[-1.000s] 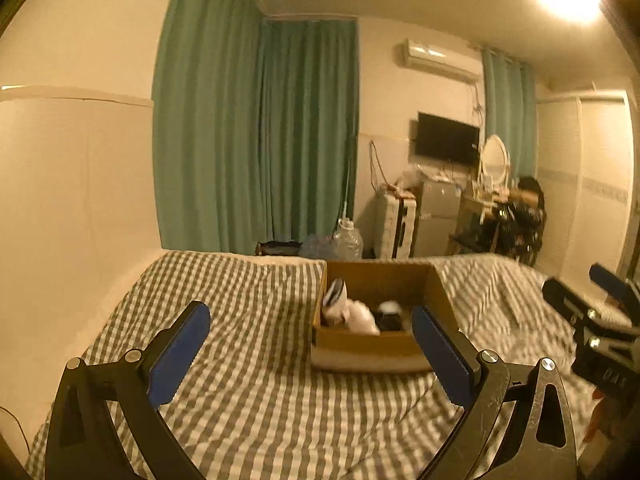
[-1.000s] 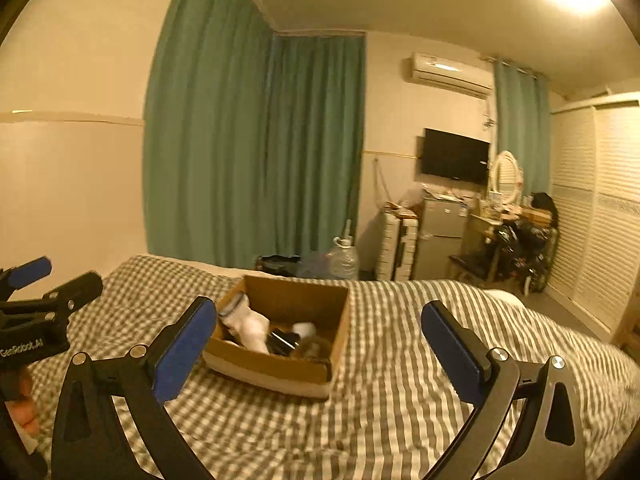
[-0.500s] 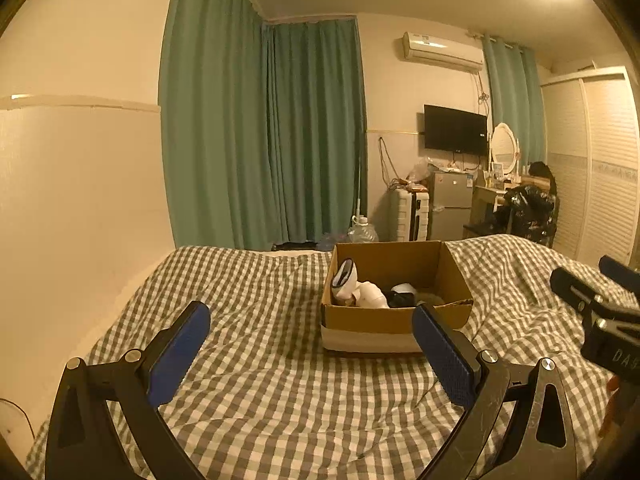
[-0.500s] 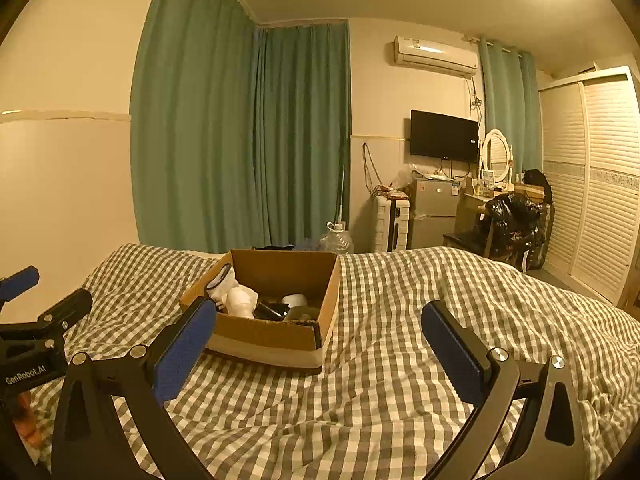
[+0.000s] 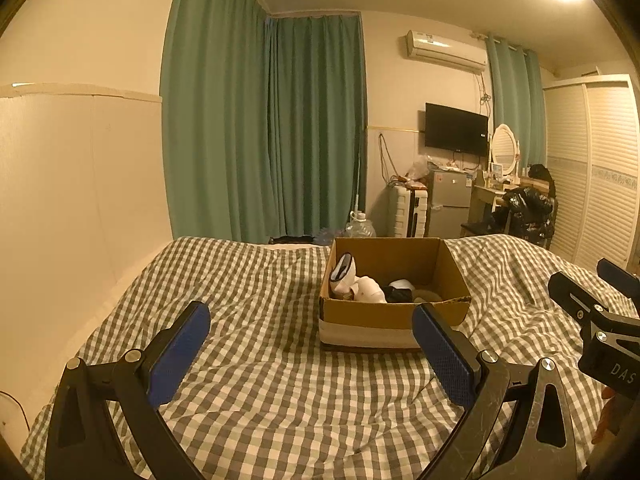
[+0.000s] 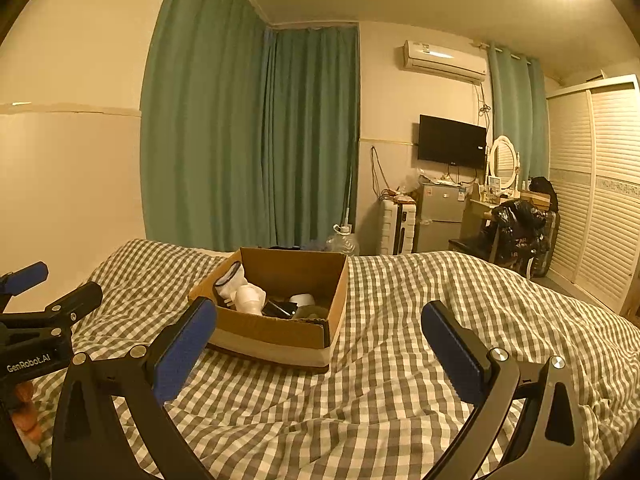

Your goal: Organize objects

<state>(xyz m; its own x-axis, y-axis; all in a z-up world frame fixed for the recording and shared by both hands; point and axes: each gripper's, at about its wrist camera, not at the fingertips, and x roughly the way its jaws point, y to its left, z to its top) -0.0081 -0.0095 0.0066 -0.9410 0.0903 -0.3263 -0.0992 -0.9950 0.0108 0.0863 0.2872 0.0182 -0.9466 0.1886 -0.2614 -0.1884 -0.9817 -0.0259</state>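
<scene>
Blue-padded fingers nearest the lens: left hand-held gripper [image 5: 310, 346], fingers spread wide and released, nothing between them, held above the bed. Right hand-held gripper [image 6: 318, 342], likewise spread wide and released, also above the bed; each one shows at the edge of the other's view.

Bed [image 5: 256, 400], covered by a grey-and-white checked blanket, rumpled in folds on the right side.

Cardboard box [image 5: 372, 318], open-topped, brown with a pale band along its lower front, standing on the blanket beyond both sets of fingers. In the left wrist view it sits just past the right-hand finger pad; in the right wrist view it sits beyond the left-hand pad.

Contents of box: white socks [image 5: 360, 286], bunched at the left end, one with a dark-edged opening leaning on the left wall; a dark item [image 6: 278, 309] in the middle, kind not clear; a small white round item [image 6: 302, 300] toward the back right; a dull brownish item in the near right corner, kind not clear.

Behind the bed: large clear water bottle [image 5: 360, 228] on the floor, green curtains [image 5: 264, 128], white suitcase [image 5: 408, 214], small grey fridge [image 5: 448, 204], wall television [image 5: 456, 130], air conditioner [image 5: 446, 50], oval mirror [image 5: 503, 150], louvred wardrobe doors [image 5: 600, 168].
</scene>
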